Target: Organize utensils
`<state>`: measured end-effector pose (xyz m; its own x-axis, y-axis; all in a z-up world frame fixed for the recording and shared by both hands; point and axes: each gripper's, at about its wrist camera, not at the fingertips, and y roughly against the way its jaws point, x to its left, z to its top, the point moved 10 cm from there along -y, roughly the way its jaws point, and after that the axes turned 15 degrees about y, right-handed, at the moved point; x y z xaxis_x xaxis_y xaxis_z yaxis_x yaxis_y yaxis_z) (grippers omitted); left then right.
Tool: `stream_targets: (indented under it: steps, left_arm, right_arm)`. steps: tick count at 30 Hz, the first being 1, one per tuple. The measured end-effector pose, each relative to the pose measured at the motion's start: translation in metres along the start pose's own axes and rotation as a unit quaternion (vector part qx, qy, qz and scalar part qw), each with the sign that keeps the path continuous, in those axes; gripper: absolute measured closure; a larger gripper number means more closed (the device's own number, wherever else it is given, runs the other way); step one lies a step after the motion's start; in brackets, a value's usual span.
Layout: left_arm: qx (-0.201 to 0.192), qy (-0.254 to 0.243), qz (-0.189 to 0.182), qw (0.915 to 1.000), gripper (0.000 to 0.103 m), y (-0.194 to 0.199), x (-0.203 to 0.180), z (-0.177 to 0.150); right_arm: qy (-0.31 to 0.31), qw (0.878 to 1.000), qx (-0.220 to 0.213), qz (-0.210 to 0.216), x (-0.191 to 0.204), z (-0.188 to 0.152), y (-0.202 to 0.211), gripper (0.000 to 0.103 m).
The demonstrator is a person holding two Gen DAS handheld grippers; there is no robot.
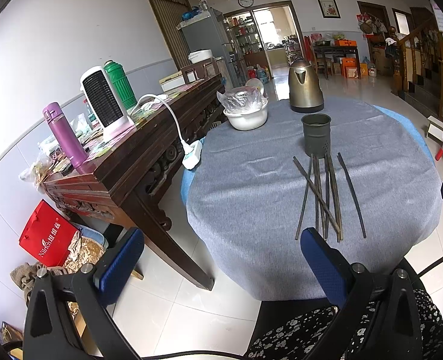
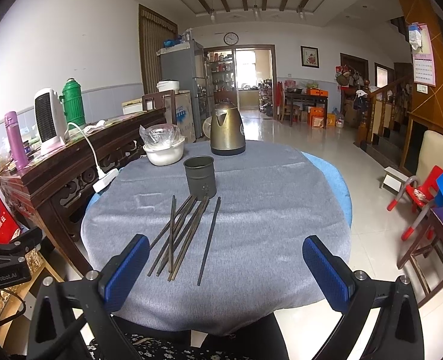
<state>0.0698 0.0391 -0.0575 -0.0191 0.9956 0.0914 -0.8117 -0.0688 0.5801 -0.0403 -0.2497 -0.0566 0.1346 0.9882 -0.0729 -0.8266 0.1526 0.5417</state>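
Observation:
Several dark chopsticks (image 1: 326,193) lie loose on the grey tablecloth (image 1: 251,186), just in front of an upright, empty dark metal holder cup (image 1: 316,135). In the right wrist view the chopsticks (image 2: 181,234) fan out below the cup (image 2: 200,179), with one stick (image 2: 209,240) lying apart on the right. My left gripper (image 1: 221,258) is open and empty, held off the table's near left edge. My right gripper (image 2: 226,265) is open and empty, above the near edge, just short of the chopsticks.
A brass kettle (image 2: 227,132) and a white bowl with a plastic bag (image 2: 164,150) stand at the table's far side. A white power strip (image 2: 104,181) hangs over the left edge. A dark wooden sideboard (image 1: 125,162) stands to the left, a red chair (image 2: 416,198) to the right.

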Motion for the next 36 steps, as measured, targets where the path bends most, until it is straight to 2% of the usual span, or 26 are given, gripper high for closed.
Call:
stream_targets:
  steps: [18, 28, 31, 33, 36]
  left_arm:
    - [0.007, 0.001, -0.001, 1.0000, 0.000, -0.005, 0.000, -0.005]
    - [0.035, 0.011, -0.003, 0.9993, 0.000, -0.030, -0.006, -0.005]
    - [0.064, 0.029, -0.038, 0.9968, 0.000, -0.047, -0.011, -0.002]
    - [0.091, 0.043, -0.071, 0.9924, 0.000, -0.062, -0.016, -0.001]
    - [0.120, 0.057, -0.096, 0.9864, 0.000, -0.084, -0.022, 0.001]
  right_arm:
    - [-0.012, 1.000, 0.012, 0.000, 0.000, -0.003, -0.009, 0.000]
    - [-0.012, 1.000, 0.022, 0.003, -0.005, 0.006, -0.034, 0.000]
    - [-0.020, 0.999, 0.032, 0.017, -0.013, 0.007, -0.052, 0.000]
    - [-0.028, 0.998, 0.044, 0.020, -0.021, 0.005, -0.066, 0.000]
    - [-0.052, 0.995, 0.069, 0.047, -0.035, 0.001, -0.093, 0.000]
